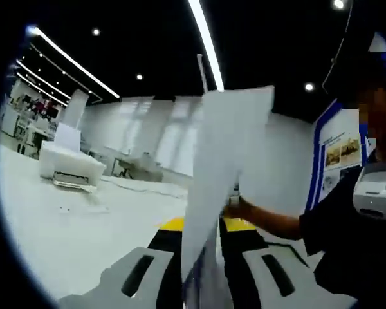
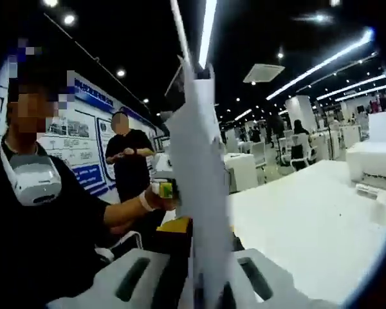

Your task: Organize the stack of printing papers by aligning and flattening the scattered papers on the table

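**Paper stack, held on edge between two grippers**

Item: papers (image 1: 228, 174). A white sheaf, upright and seen nearly edge-on, rising from between the jaws of the left gripper (image 1: 202, 283). In the right gripper view the same papers (image 2: 202, 187) stand as a thin vertical slab between the jaws of the right gripper (image 2: 202, 286).

Hold: each claw appears to pinch the sheaf from its own side, jaws pressed against the sheets with no gap visible. Contact at the tips is hidden by the sheets, so this is a judgement.

Position: lifted off the table (image 1: 64, 219), well above its white top. Whether the lower edge touches the surface cannot be told.

Reason for the hold, judged: standing the sheaf on edge lets loose sheets drop level against each other, the usual way of squaring a stack before laying it flat. Two opposed grips keep it from fanning.

Condition: upper edge uneven in the left gripper view, one sheet standing higher; alignment looks unfinished.

Also present: a white box (image 1: 71, 164) far back on the table; the person's hand (image 1: 241, 209) beyond the sheaf.
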`<state>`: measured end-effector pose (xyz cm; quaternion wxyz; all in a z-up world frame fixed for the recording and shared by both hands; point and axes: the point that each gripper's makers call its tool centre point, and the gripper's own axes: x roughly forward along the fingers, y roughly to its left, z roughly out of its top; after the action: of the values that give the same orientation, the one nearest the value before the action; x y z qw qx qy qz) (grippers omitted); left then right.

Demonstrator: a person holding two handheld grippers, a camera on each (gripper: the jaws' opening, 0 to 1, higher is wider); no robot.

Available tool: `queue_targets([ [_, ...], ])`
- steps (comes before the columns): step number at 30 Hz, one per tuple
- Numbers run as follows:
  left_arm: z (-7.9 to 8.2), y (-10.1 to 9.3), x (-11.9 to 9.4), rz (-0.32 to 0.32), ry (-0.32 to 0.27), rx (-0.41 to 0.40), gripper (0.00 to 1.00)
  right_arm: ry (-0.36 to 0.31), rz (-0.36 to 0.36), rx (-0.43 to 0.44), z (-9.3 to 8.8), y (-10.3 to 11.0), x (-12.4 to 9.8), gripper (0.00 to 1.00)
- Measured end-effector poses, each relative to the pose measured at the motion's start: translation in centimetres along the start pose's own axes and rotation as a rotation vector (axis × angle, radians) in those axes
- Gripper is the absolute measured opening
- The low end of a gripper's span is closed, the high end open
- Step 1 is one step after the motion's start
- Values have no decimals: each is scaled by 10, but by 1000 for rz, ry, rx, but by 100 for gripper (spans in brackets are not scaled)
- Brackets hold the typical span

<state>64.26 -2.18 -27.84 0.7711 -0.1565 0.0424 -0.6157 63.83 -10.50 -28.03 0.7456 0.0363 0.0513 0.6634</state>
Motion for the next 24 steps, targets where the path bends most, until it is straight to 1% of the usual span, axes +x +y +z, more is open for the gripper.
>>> queue_targets([
  [1, -15, 2, -1, -2, 42, -36, 26, 57, -57, 81, -16, -11, -5, 25],
  [2, -24, 5, -1, -4, 53, -41, 23, 99, -26, 120, -29, -6, -7, 19],
  [3, -28, 3, -1, -14, 43, -25, 18, 100, 21, 83, -32, 0, -5, 5],
  [4, -31, -1, 0, -40, 38, 20, 6, 82, 0, 74, -31, 0, -5, 0],
  [5, -32, -3, 0, -57, 41, 52, 6, 83, 4, 66, -31, 0, -6, 0],
  [6, -30, -2, 0, -49, 15, 22, 6, 84, 8, 94, -28, 0, -6, 0],
  [7, -26, -2, 0, -48, 10, 11, 6, 82, 6, 109, -26, 1, -6, 0],
  [9, -14, -5, 0, -51, -4, 29, 6, 51, 18, 110, -12, 3, -7, 0],
  [10, -6, -8, 1, -49, -5, 30, 6, 45, 16, 107, -5, 3, -8, 0],
  [11, -3, -9, 0, -50, -7, 30, 6, 30, 19, 84, 5, 6, -7, 0],
  [12, 5, -14, 1, -59, -24, 36, 6, -4, 39, 10, 12, 10, -7, 1],
  [13, 6, -16, 0, -72, -41, 55, 8, -50, 55, -53, 13, 14, -3, 12],
  [14, 5, -16, 0, -76, -42, 61, 10, 20, 67, 15, -9, 16, -2, 16],
  [15, -7, -12, 0, -71, -30, 48, 7, 89, 80, 83, -31, 17, 0, 4],
  [16, -18, -7, -1, -66, -18, 34, 6, 145, 85, 86, -47, 18, 0, 0],
  [17, -17, -8, -3, -61, -49, 55, 6, 87, 49, 90, -45, 3, 5, 0],
  [18, -18, -10, -4, -68, -51, 53, 6, 74, 56, 62, -40, 4, 4, 0],
  [19, -15, -13, -5, -79, -66, 35, 6, 71, 56, 58, -40, -1, 0, 0],
  [20, -12, -16, -3, -83, -68, 21, 6, 74, 54, 63, -33, -4, -1, 0],
  [21, -10, -17, -4, -83, -66, 23, 7, 115, 54, 88, -27, 5, 0, 0],
  [22, -8, -15, -4, -77, -55, 37, 11, 163, 37, 93, -21, 1, -3, 0],
  [23, -7, -12, -5, -59, -47, 40, 21, 188, 29, 89, -15, 4, -4, 0],
  [24, -6, -11, -5, -51, -43, 36, 33, 216, 29, 79, -11, 4, -7, 0],
])
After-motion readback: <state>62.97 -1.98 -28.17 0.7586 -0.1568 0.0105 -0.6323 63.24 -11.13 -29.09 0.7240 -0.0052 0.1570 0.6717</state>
